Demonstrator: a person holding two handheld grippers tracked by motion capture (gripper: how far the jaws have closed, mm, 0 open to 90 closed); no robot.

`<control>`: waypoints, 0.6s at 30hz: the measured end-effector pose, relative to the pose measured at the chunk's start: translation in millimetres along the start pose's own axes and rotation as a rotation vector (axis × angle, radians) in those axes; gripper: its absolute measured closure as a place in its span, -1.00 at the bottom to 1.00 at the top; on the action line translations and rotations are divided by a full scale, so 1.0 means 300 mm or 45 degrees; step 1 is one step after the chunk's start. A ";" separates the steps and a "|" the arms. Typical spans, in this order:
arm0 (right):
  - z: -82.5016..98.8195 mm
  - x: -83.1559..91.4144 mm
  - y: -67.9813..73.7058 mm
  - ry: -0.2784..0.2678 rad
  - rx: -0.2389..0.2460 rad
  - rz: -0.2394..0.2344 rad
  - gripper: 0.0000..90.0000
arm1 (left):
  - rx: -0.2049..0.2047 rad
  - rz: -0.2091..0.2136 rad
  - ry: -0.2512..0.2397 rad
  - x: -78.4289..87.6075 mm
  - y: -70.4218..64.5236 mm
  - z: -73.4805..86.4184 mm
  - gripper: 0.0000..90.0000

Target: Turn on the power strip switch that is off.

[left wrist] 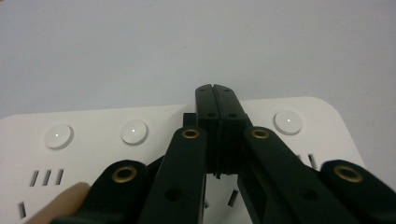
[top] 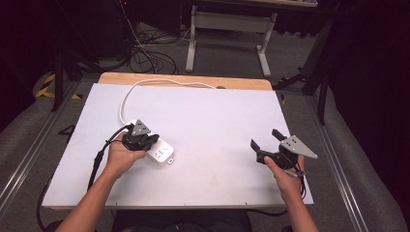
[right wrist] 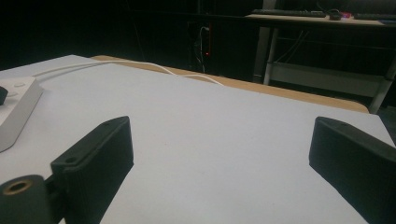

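Observation:
A white power strip [top: 162, 153] lies on the white table top [top: 217, 116], left of centre, and its white cable [top: 126, 96] curves off to the back edge. My left gripper [top: 153, 139] is over the strip's near end, jaws shut with nothing between them. In the left gripper view the closed tips [left wrist: 216, 93] hang just above the power strip [left wrist: 93, 154], between its round buttons [left wrist: 134, 131] and over its socket slots. My right gripper [top: 265, 139] is at the right of the table, open and empty. Its jaws [right wrist: 219, 128] stand wide above the bare surface.
The table top rests on a wooden board [top: 183, 79] that shows along the back edge. Behind it are a desk frame [top: 227, 29] and tangled cables [top: 145, 53] on the floor. In the right gripper view the power strip [right wrist: 16, 109] sits at the far left.

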State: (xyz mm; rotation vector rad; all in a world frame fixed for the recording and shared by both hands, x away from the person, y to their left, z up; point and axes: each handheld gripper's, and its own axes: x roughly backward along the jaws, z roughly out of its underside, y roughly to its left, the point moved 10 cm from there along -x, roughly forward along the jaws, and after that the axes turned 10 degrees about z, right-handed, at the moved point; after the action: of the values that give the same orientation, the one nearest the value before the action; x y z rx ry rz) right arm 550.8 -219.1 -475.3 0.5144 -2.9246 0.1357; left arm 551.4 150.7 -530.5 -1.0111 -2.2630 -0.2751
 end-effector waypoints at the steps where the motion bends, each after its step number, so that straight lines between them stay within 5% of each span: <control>1: 0.000 0.001 -0.001 0.000 0.001 0.000 -0.85 | 0.003 0.003 0.005 0.002 0.000 0.002 1.00; 18: -0.004 -0.003 0.010 -0.005 0.011 -0.009 -0.85 | 0.071 -0.010 -0.021 -0.004 0.003 0.016 1.00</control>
State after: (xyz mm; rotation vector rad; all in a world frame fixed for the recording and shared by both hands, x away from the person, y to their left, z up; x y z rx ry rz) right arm 550.8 -215.8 -474.3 0.5265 -2.9272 0.1470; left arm 550.4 152.6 -535.0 -0.9791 -2.2771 -0.2061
